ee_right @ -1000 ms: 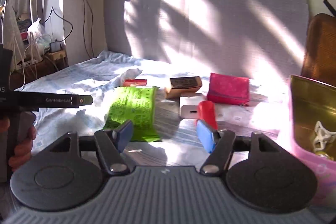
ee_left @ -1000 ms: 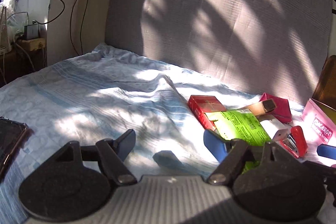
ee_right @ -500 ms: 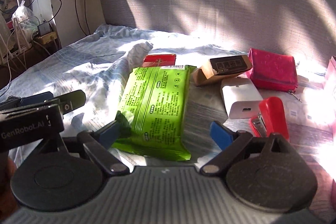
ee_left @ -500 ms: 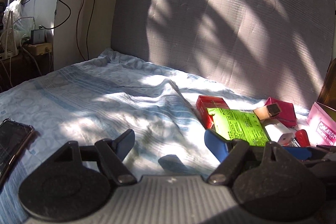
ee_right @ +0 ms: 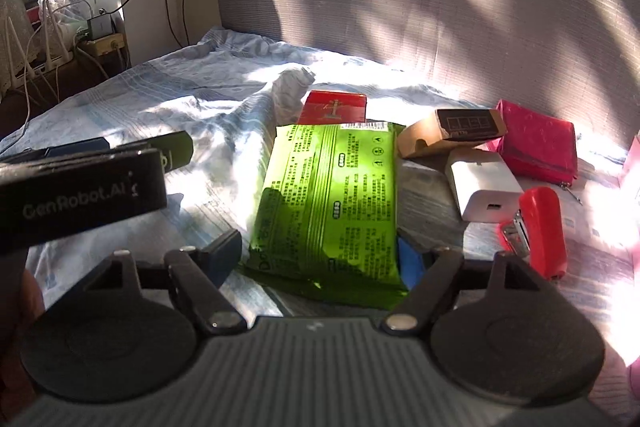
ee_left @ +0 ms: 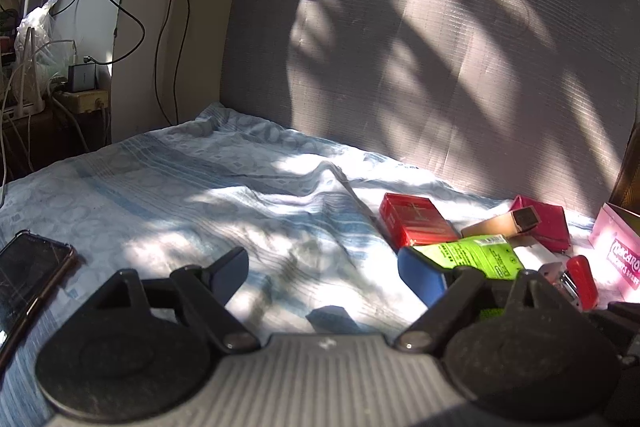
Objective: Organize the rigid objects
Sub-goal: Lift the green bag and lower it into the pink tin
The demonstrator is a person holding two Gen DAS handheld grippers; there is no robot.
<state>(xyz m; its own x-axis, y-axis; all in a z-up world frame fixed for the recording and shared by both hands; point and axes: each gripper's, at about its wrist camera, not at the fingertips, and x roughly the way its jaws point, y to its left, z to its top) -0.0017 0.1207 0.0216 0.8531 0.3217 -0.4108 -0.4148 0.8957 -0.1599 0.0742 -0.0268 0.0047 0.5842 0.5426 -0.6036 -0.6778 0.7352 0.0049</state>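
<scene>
A green packet [ee_right: 332,199] lies flat on the bed, its near end between my right gripper's open fingers [ee_right: 320,255]. Around it lie a red box [ee_right: 334,107], a tan box [ee_right: 452,131], a white charger [ee_right: 482,185], a red stapler [ee_right: 540,231] and a magenta pouch [ee_right: 540,143]. My left gripper [ee_left: 324,267] is open and empty over bare sheet, left of the pile; the green packet [ee_left: 476,255], red box [ee_left: 416,223] and stapler [ee_left: 580,283] show at its right. It appears in the right wrist view [ee_right: 80,187] at left.
A phone [ee_left: 28,275] lies at the bed's left edge. A pink box [ee_left: 620,247] stands at far right. A grey headboard [ee_left: 440,47] rises behind the bed. Cables and a side table [ee_left: 76,95] are at left. The sheet [ee_left: 200,195] is wrinkled.
My right gripper has moved forward and down so its open fingers now straddle the near end of the green packet. My left gripper has shifted slightly, staying open.
</scene>
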